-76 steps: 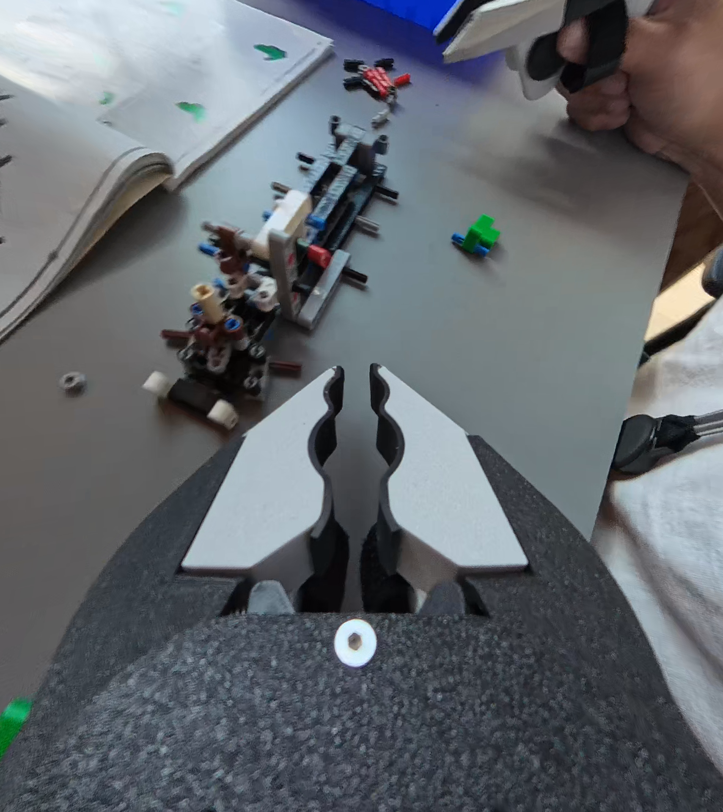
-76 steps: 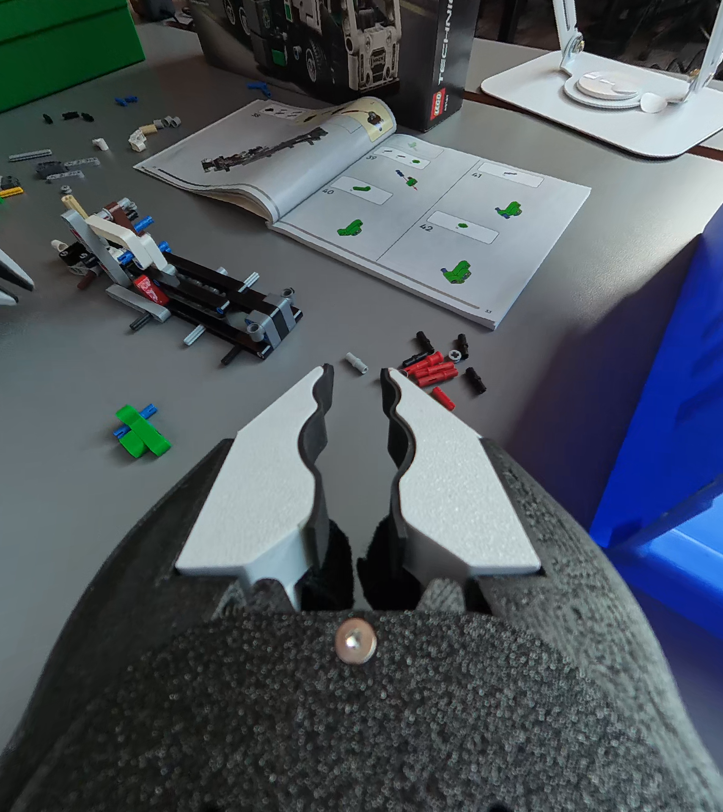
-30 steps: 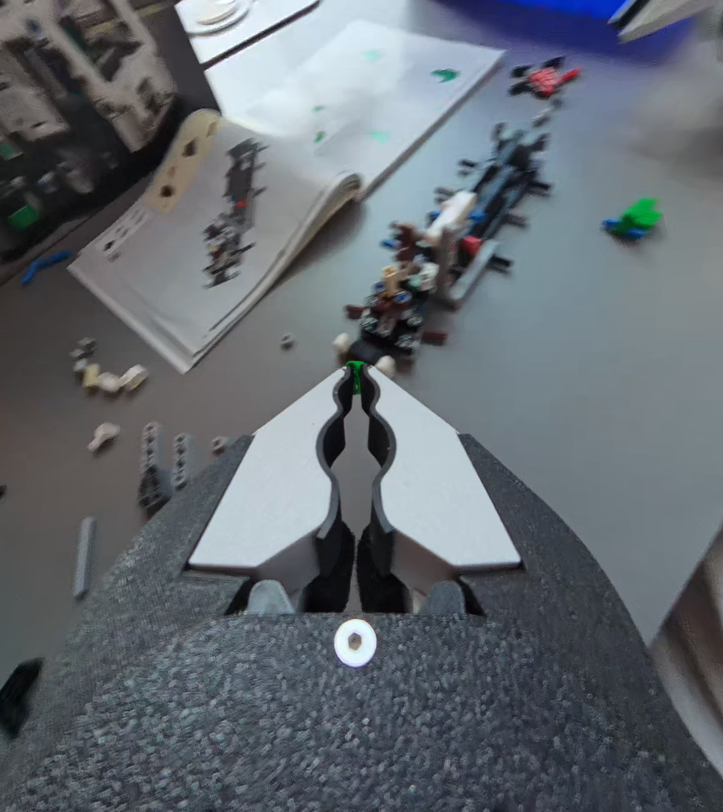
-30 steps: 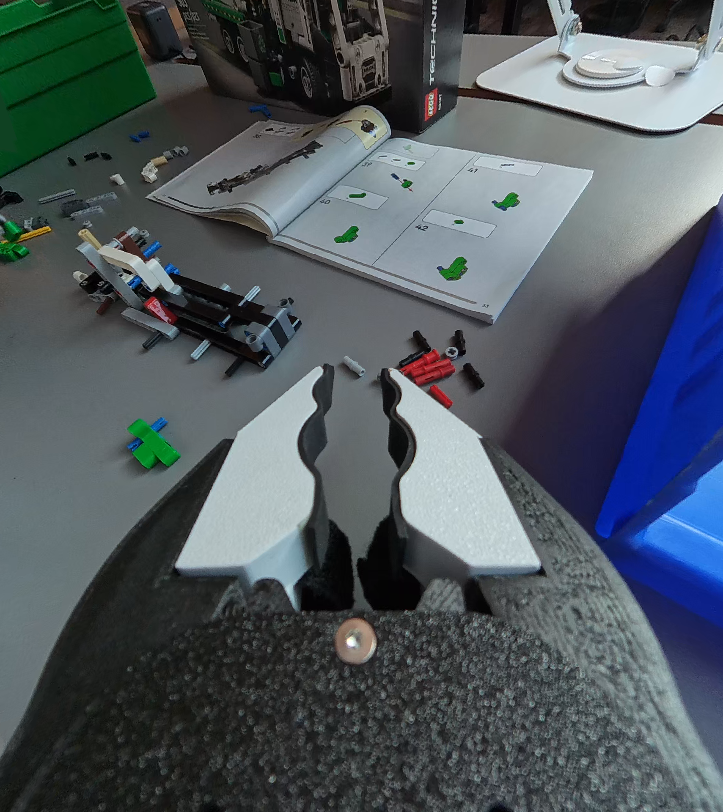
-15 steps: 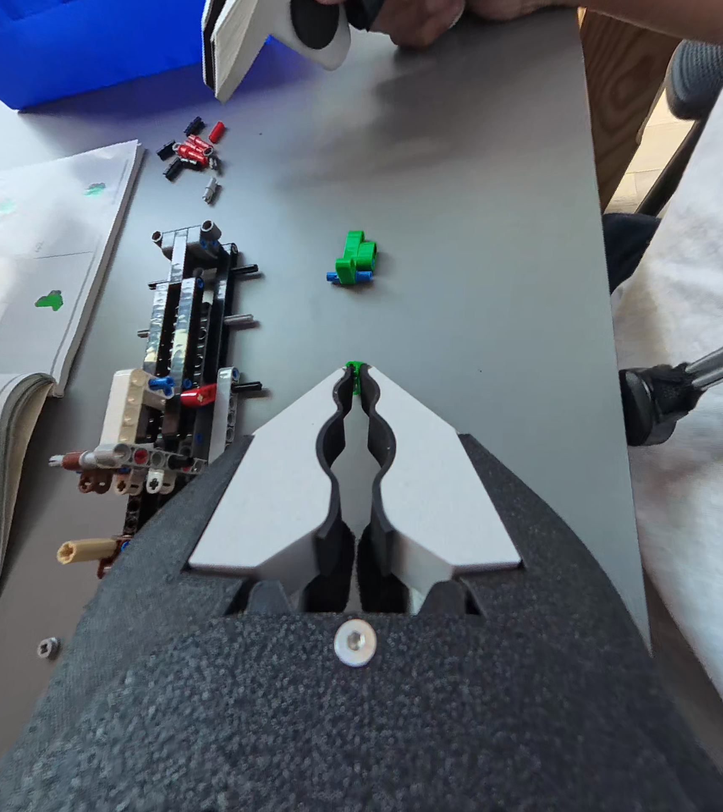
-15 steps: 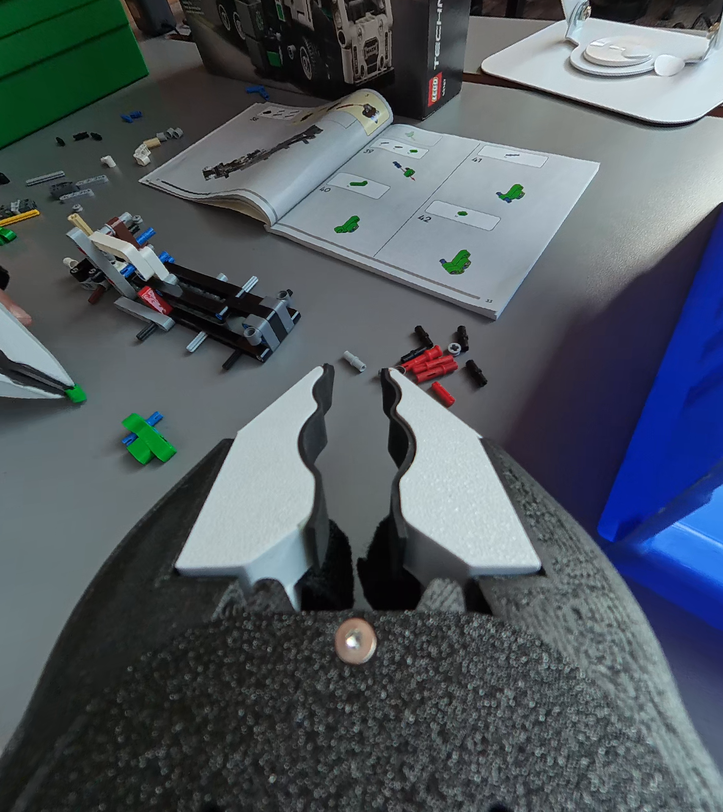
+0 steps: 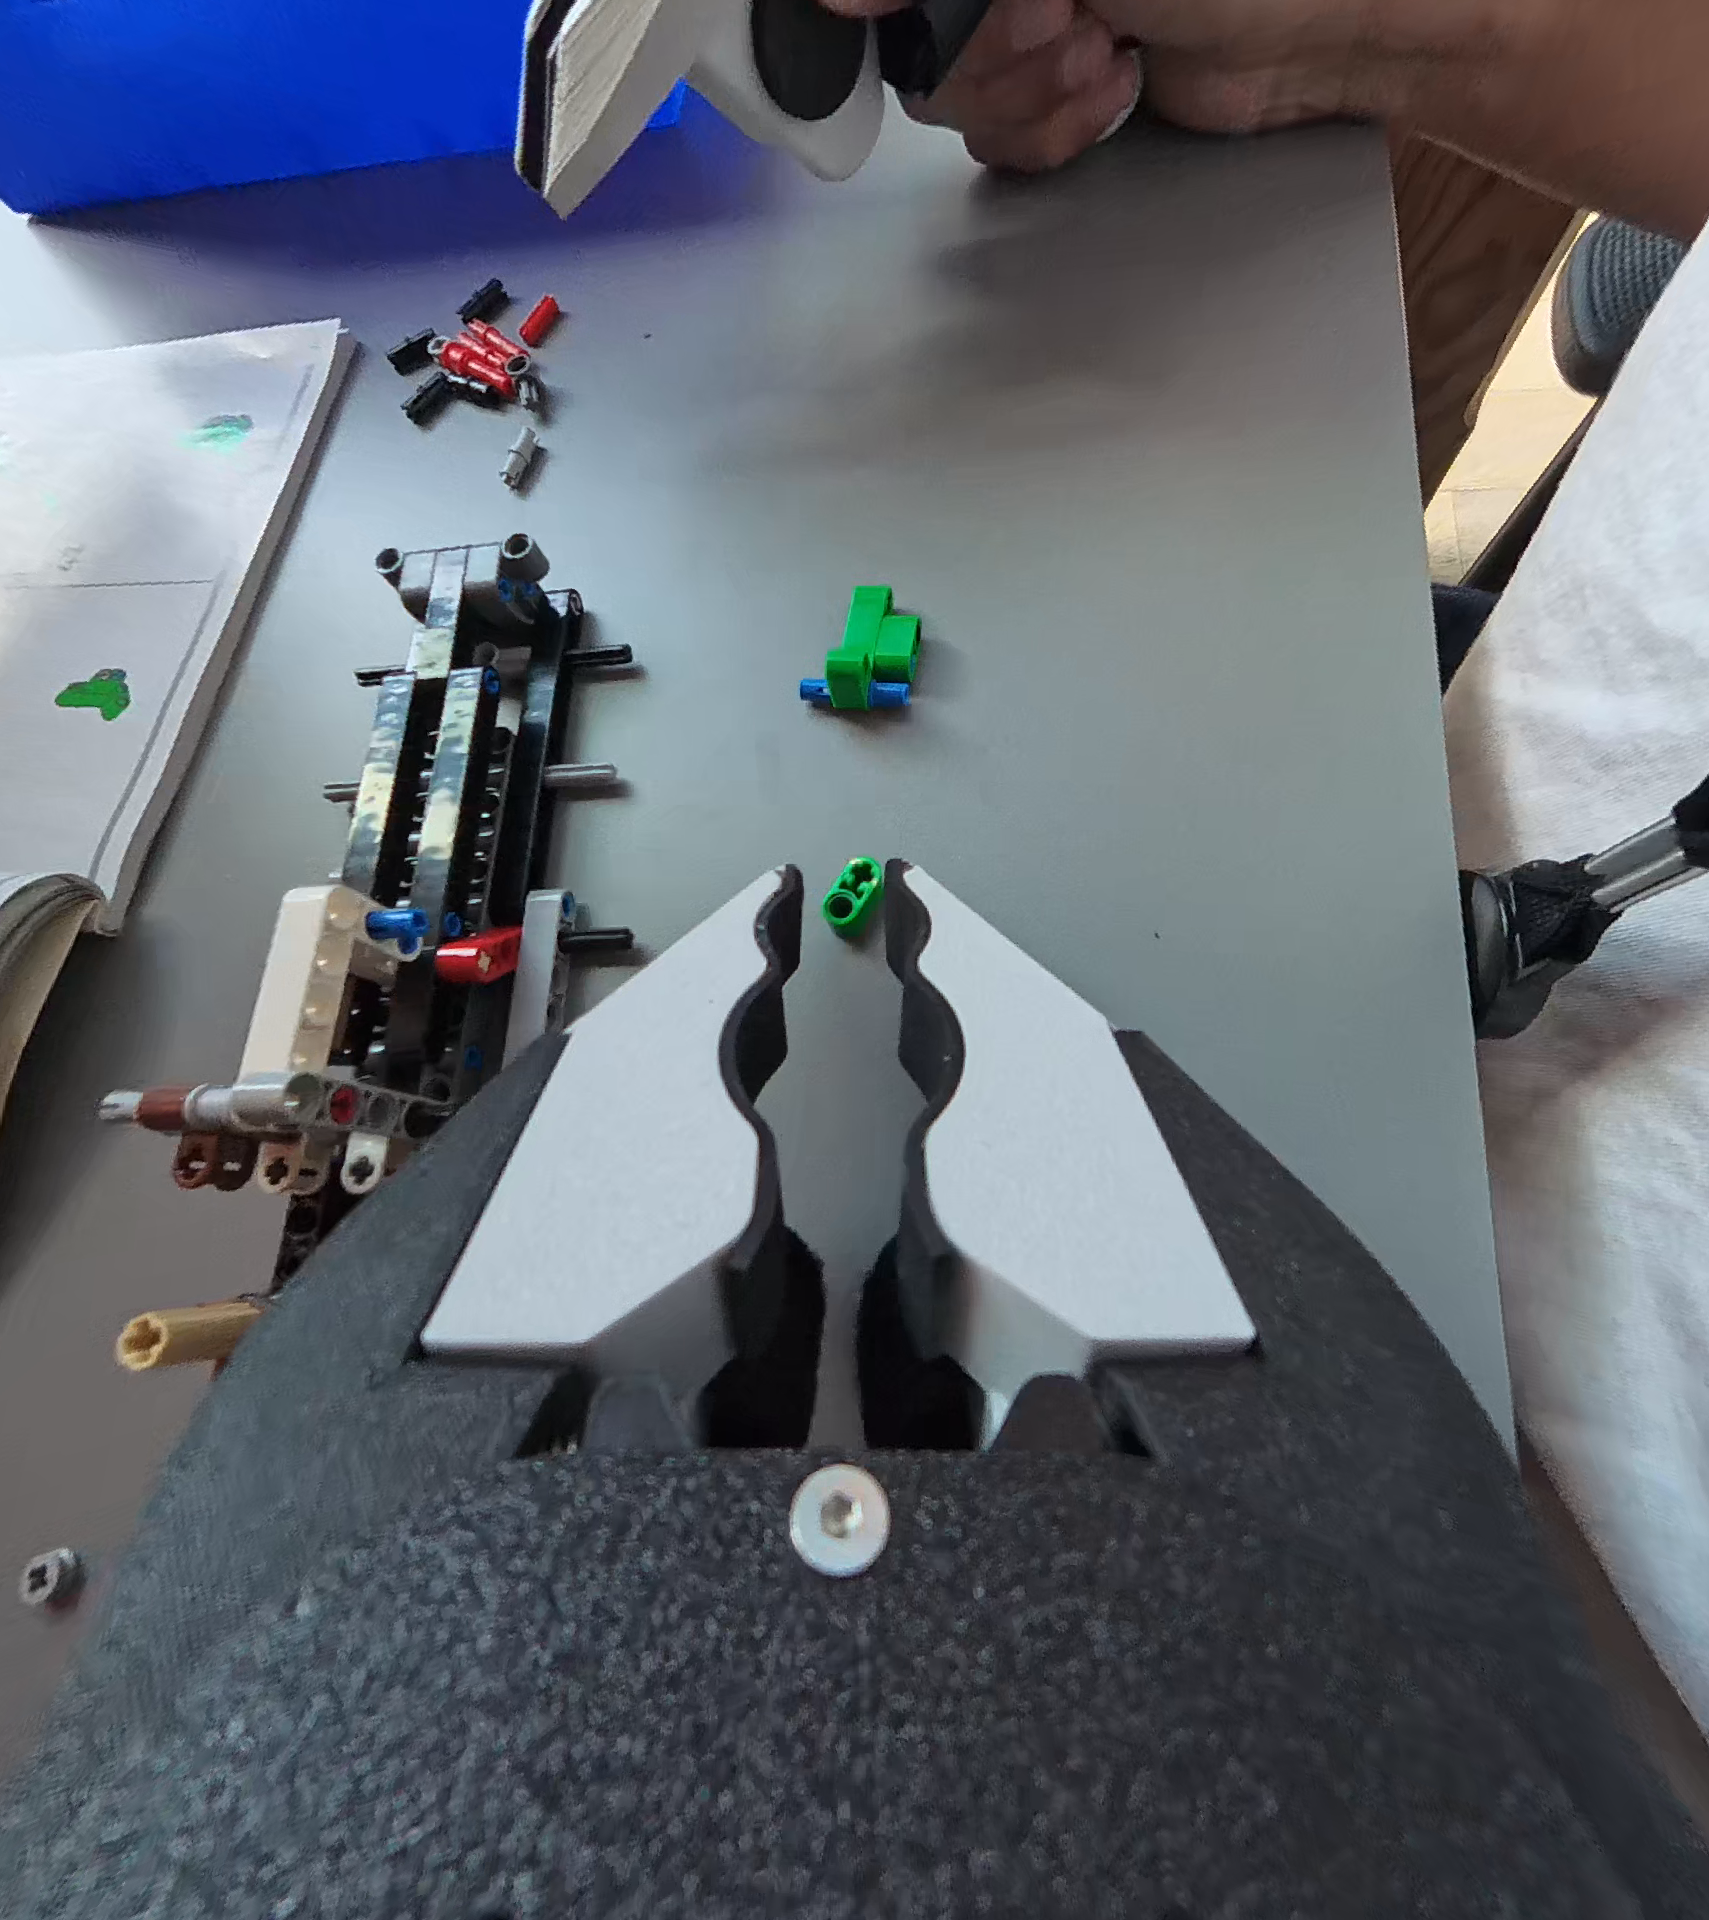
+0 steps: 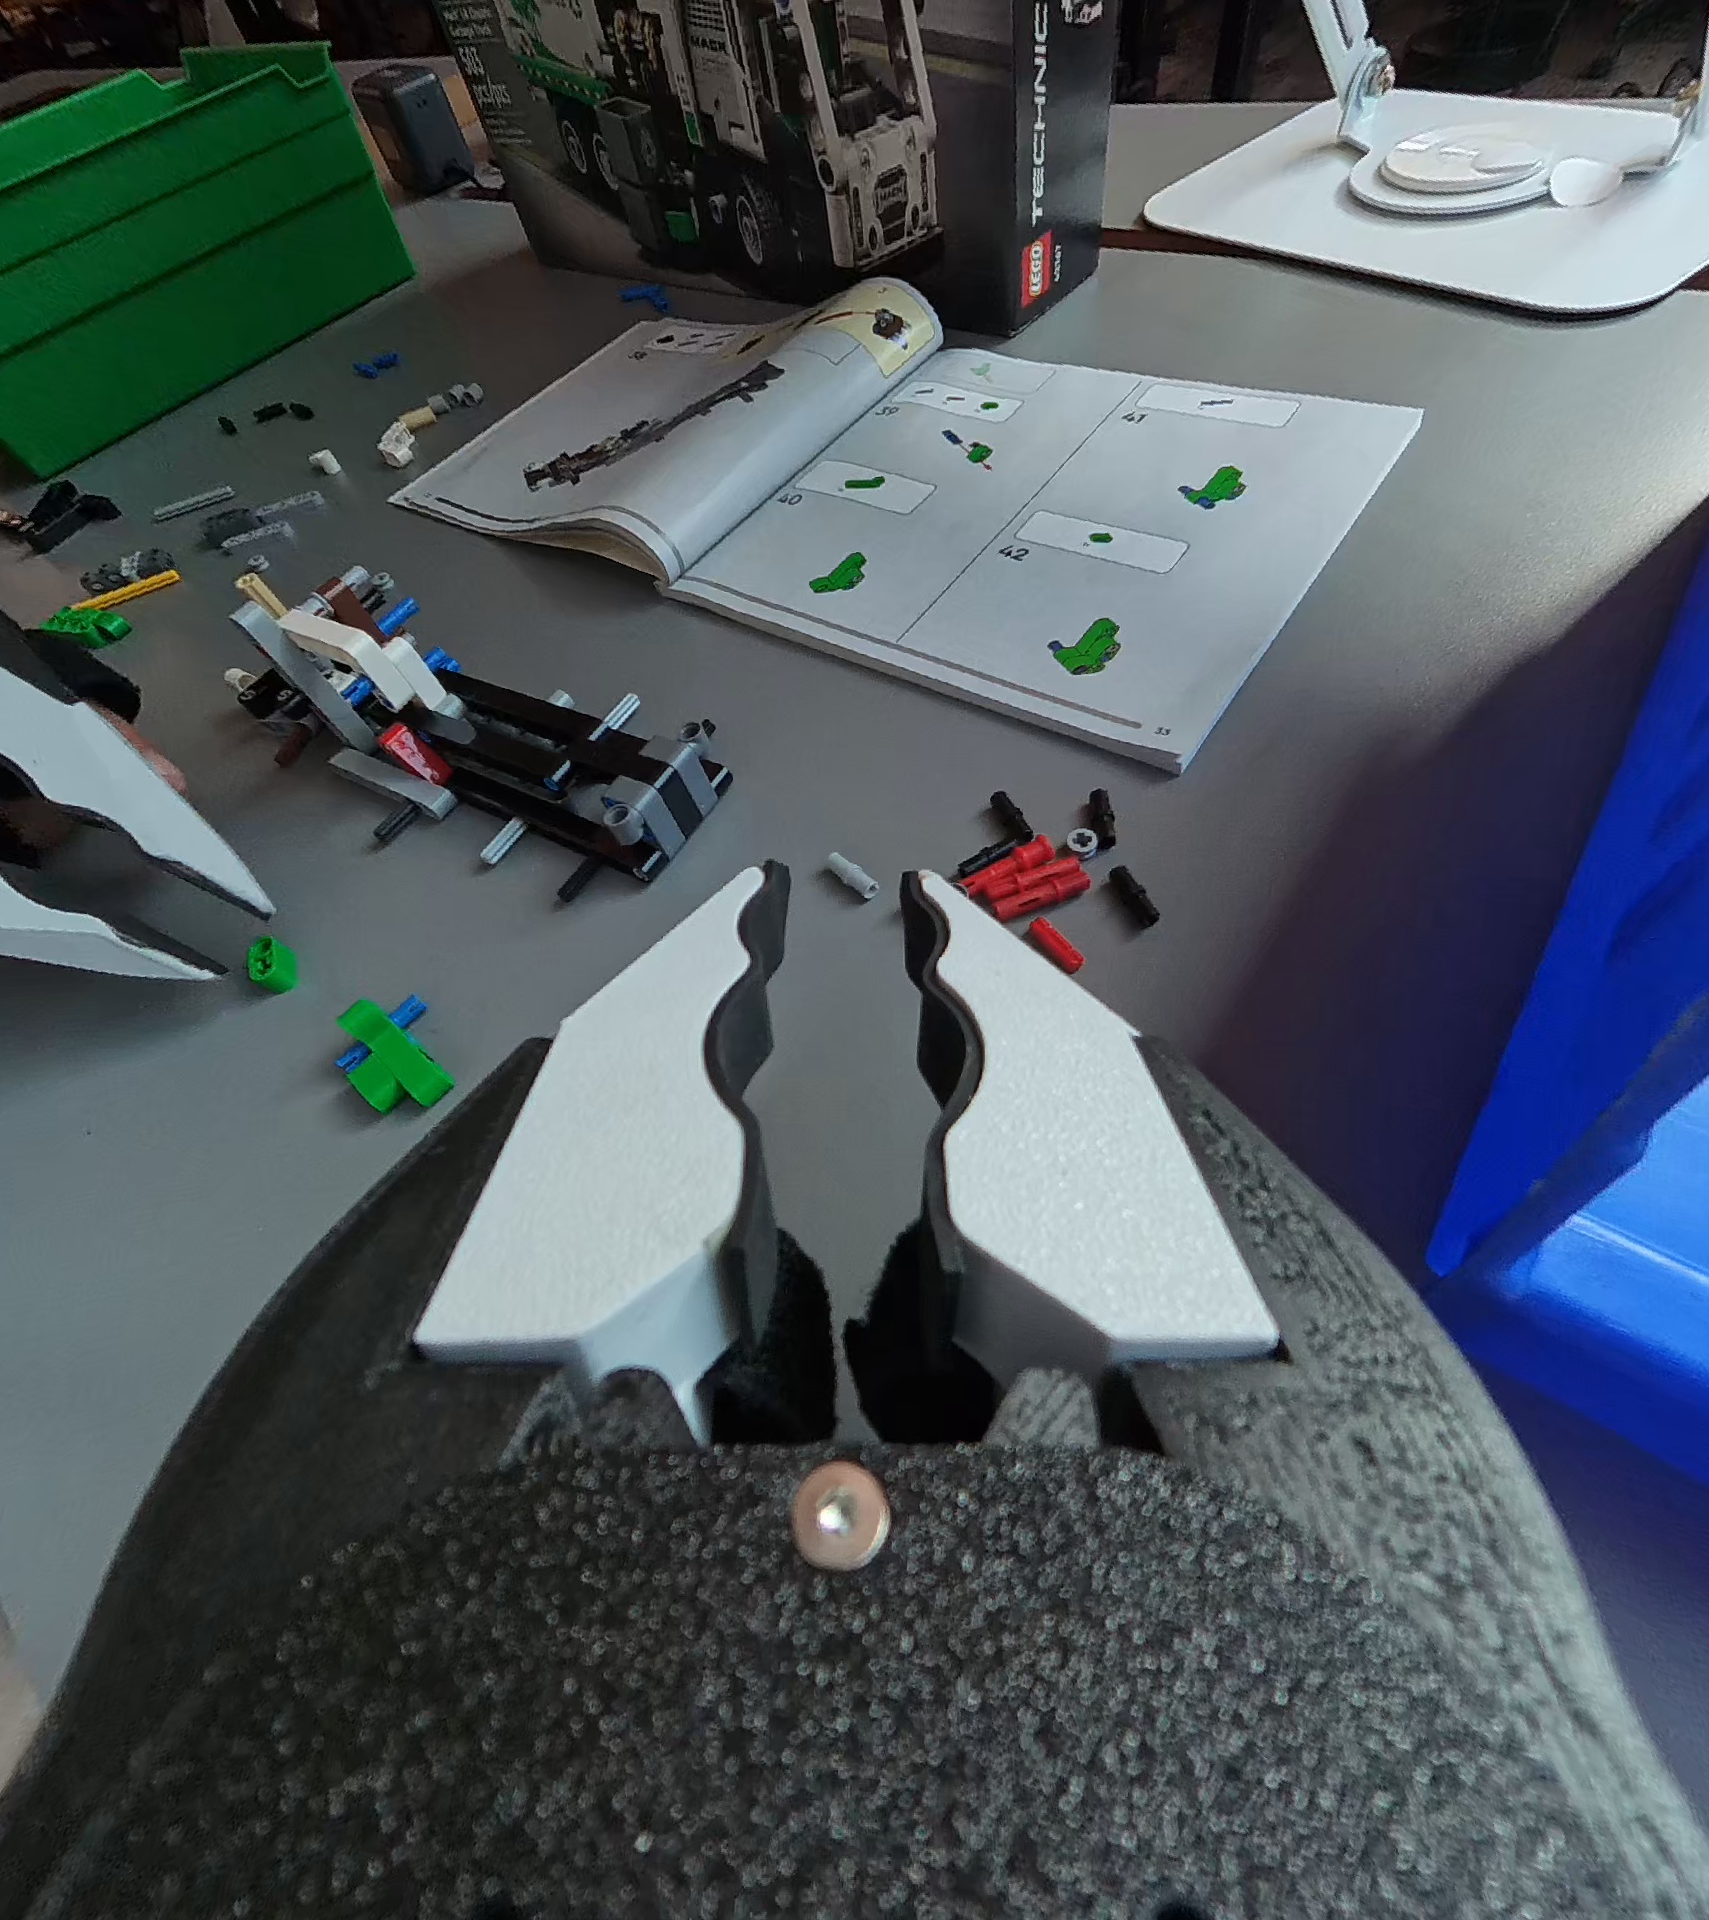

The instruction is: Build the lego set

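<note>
A small green connector (image 7: 850, 899) lies on the grey table between the tips of my open left gripper (image 7: 842, 873); the jaws stand apart and do not touch it. In the right wrist view it (image 8: 271, 961) sits just off the left gripper's tips (image 8: 237, 940). A green sub-assembly with blue pins (image 7: 871, 649) (image 8: 391, 1055) lies a little beyond it. The long black and grey chassis (image 7: 455, 790) (image 8: 497, 748) lies to the left. My right gripper (image 8: 845, 883) is open and empty, hovering near a grey pin (image 8: 852, 875); it also shows in the left wrist view (image 7: 642, 94).
Red and black pins (image 8: 1032, 883) (image 7: 476, 353) lie near the right gripper. An open instruction booklet (image 8: 933, 520), the set's box (image 8: 798, 135), a green bin (image 8: 123, 249), a blue bin (image 8: 1660, 935) and a white stand (image 8: 1504, 177) ring the table. Loose parts (image 8: 237, 509) lie at far left. Spacing between my two grippers at the tips: around 20 centimeters.
My left gripper closed on the small green connector, carried it beside the chassis, then opened; the connector now lies on the table. The right gripper has barely moved.
</note>
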Demonstrator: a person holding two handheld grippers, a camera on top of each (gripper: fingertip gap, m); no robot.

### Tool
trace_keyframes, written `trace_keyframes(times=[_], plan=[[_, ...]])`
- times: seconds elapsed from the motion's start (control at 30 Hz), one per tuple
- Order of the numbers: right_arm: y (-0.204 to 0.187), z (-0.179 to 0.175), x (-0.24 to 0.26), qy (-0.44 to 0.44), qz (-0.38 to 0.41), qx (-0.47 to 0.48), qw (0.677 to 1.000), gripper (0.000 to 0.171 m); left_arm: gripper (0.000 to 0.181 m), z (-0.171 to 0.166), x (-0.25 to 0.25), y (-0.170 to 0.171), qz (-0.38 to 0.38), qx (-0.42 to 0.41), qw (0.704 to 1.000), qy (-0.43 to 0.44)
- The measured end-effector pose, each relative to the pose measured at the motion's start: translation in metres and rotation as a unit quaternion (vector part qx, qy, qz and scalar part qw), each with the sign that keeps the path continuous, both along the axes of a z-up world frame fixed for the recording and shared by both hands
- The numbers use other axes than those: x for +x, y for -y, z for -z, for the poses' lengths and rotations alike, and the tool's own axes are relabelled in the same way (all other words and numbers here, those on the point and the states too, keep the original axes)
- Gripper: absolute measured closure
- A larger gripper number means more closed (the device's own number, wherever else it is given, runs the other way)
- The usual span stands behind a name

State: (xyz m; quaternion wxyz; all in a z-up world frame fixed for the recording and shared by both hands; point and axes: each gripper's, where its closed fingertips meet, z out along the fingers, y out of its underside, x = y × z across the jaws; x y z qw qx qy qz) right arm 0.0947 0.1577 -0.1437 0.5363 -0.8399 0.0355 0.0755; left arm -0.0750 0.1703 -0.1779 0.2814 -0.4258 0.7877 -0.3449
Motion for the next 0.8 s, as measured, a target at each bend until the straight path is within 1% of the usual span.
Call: trace_keyframes(times=[0.03,0.2,0.37,0.8], plan=[[0.0001,-0.0003,0.0001,0.0,0.0,0.001,1.0,0.149,0.167,-0.0003,-0.0008,-0.0015,-0.005,-0.005,1.0,-0.002],[0.0,0.0001,-0.0005,0.006,-0.001,0.0,1.0,0.149,0.163,0.0021,-0.0039,-0.0068,-0.025,-0.007,1.0,-0.011],[-0.0001,0.0006,-0.002,0.009,-0.003,-0.002,1.0,0.149,0.164,0.0039,-0.0041,-0.009,-0.036,0.0,0.999,-0.013],[0.0003,-0.0002,-0.0026,0.006,-0.004,0.0,1.0,0.149,0.167,0.0069,-0.0033,-0.007,-0.033,0.017,0.999,-0.015]])
